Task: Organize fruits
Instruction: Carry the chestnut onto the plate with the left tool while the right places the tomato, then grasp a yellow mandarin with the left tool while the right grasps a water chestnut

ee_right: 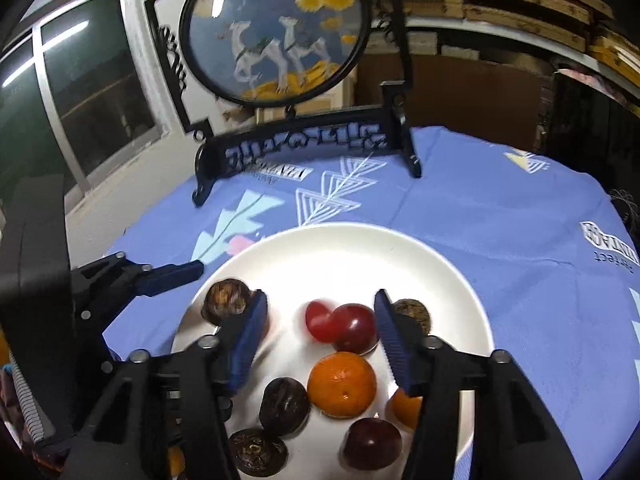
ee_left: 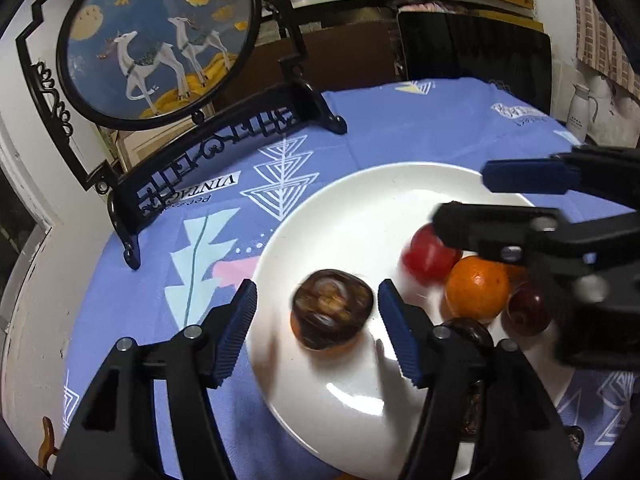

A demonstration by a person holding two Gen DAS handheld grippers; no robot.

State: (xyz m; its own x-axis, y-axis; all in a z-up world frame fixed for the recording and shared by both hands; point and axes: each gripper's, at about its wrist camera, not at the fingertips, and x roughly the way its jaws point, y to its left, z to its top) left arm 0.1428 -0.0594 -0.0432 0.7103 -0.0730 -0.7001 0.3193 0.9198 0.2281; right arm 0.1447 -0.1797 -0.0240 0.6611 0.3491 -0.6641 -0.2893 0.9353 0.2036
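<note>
Both tongs, left tongs (ee_left: 316, 332) and right tongs (ee_right: 320, 340), stand apart, holding nothing, over the white plate (ee_left: 348, 200). A blurred brown fruit (ee_left: 332, 308) and red fruit (ee_right: 354, 328) sit mid-plate; the brown one could roll toward the nine o'clock rim.

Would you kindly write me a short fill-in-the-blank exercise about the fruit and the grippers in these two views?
1. The fruits lie on a white ____ on the blue tablecloth.
2. The left gripper has its jaws ____ around a dark brown fruit.
3. Between the right gripper jaws lie two ____ fruits.
4. Below them sits an orange, colored ____.

Missing words: plate; open; red; orange
</note>
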